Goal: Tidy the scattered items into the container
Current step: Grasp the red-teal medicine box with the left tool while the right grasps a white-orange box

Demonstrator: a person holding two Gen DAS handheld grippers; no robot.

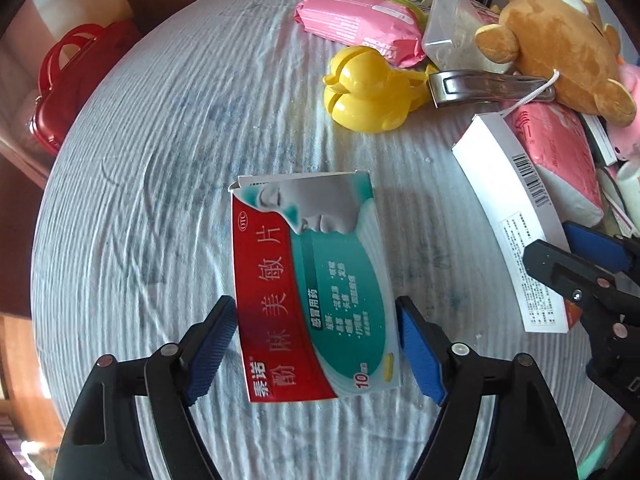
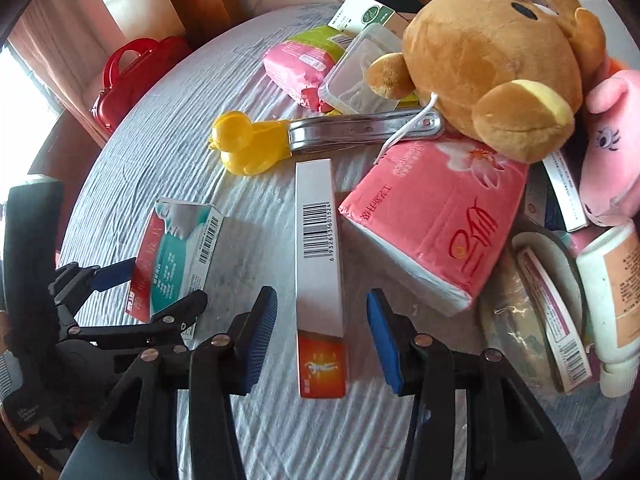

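left hand-held gripper [image 1: 316, 344]: spread around medicine box [image 1: 312, 280] | right hand-held gripper [image 2: 322, 334]: spread around white box [image 2: 319, 248], duck [image 2: 240, 148] at 11 o'clock

Left gripper [image 1: 316, 344] points steeply down, jaws wide apart, pads clear of what lies between; right gripper [image 2: 322, 340] just beside it, likewise tilted down, jaws parted

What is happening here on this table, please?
A person is tidying a cluttered table with two hand-held grippers. The left gripper straddles a red and teal medicine box; its pads sit at the box's sides, but a firm grip cannot be confirmed. The right gripper has its open jaws around a long white box without touching it. A teddy bear, a yellow duck clip and a pink tissue pack lie nearby.
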